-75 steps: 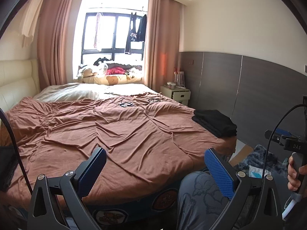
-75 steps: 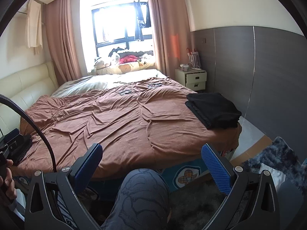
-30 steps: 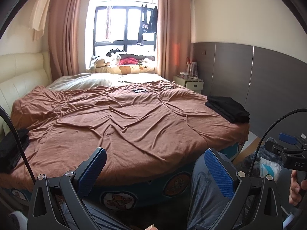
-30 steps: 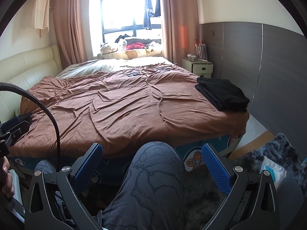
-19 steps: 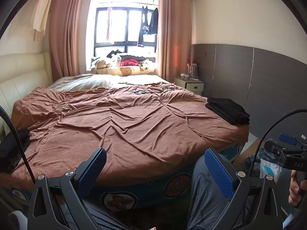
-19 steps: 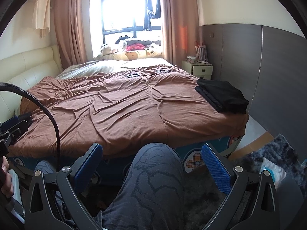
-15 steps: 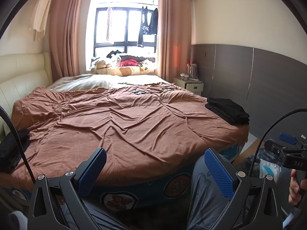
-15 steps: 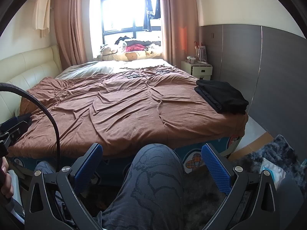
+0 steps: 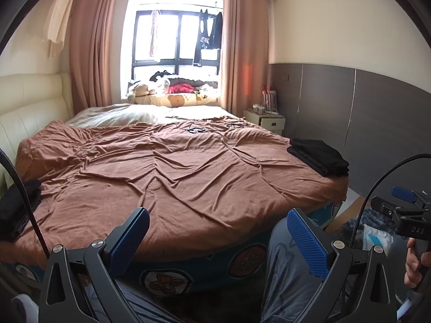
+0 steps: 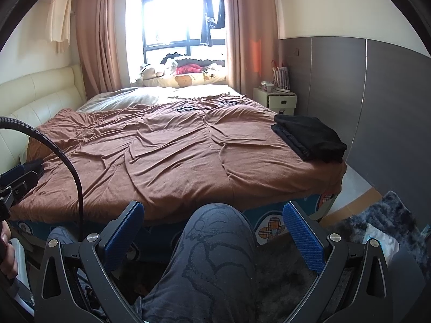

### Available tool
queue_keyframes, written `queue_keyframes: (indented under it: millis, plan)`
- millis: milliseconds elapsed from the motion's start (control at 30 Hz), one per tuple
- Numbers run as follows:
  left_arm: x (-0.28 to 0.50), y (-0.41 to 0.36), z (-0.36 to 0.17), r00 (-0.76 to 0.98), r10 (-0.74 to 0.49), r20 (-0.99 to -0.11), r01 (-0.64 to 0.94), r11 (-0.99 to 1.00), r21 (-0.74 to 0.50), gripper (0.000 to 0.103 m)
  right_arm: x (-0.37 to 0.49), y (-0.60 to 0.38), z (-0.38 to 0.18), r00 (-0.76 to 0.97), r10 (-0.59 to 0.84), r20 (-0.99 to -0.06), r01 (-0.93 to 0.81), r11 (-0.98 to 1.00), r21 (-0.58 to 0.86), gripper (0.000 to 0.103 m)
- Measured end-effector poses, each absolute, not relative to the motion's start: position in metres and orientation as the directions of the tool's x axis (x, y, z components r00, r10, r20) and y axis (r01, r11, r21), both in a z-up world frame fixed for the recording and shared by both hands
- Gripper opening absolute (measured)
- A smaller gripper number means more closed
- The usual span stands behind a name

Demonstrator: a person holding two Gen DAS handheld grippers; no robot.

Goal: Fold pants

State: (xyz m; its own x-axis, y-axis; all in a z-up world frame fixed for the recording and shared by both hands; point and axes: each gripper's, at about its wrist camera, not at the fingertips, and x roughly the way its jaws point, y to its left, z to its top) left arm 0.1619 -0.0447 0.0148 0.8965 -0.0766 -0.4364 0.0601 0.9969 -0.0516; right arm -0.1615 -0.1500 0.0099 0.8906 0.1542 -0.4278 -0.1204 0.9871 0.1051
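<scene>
We find a bed (image 9: 188, 183) under a wrinkled brown cover (image 10: 172, 161) filling most of both views. Folded black pants (image 10: 309, 137) lie flat at its right edge, near the foot corner; a second dark garment (image 9: 16, 210) rests at the left edge. The person's knee (image 10: 218, 242) in grey patterned trousers sits before the bed. The left gripper (image 9: 215, 242) and right gripper (image 10: 212, 237) each stand spread wide, holding nothing, well apart from the pants.
</scene>
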Motion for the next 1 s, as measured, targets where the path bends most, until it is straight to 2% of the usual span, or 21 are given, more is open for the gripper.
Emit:
queue_keyframes:
  millis: [1000]
  plan:
    - [0.152,-0.041,0.018,0.908,-0.095,-0.408,0.076,0.995,-0.063,0.103,-0.162,-0.160,0.011,0.901,0.147,-0.409,-0.119,0.989,0.092,0.103]
